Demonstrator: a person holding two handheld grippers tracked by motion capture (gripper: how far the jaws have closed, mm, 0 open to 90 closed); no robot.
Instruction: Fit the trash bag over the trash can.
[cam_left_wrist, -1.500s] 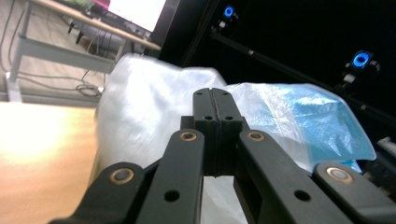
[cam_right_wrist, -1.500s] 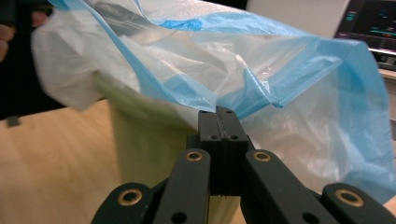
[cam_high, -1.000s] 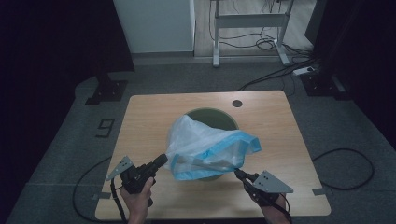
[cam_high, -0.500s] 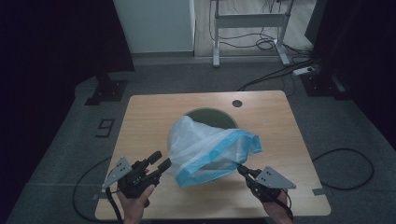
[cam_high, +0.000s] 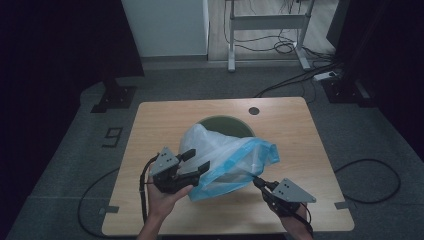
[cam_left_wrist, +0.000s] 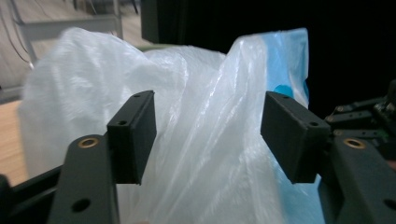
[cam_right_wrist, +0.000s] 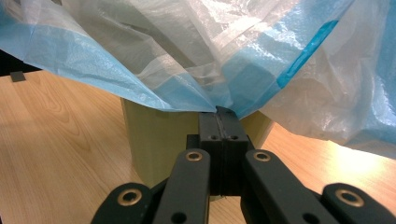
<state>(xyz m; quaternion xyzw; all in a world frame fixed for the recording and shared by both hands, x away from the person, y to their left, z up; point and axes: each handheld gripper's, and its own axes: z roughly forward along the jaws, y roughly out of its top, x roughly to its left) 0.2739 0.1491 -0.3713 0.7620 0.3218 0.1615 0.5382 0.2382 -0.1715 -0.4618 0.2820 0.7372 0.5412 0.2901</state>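
A thin plastic bag (cam_high: 227, 160), clear white with a blue band along its rim, is draped over the open mouth of an olive-green bin (cam_high: 225, 125) that stands on the wooden table (cam_high: 150, 125). The bag billows up and spreads toward the near edge, with its blue rim hanging out past the bin on the near and right sides.

The right gripper (cam_high: 258, 183) has its jaws pressed fully together on the blue edge of the bag at the near right; in the right gripper view the film fans upward from the pinch, with the bin's wall (cam_right_wrist: 159, 140) just behind.

The left gripper (cam_high: 192, 162) is at the bag's near-left side. Its jaws have just been opening and now stand well apart. In the left gripper view the crumpled white film (cam_left_wrist: 205, 154) lies between them, though it seems to sit behind the pads rather than being pressed by them.

A cable (cam_high: 370, 175) loops on the grey floor to the table's right.
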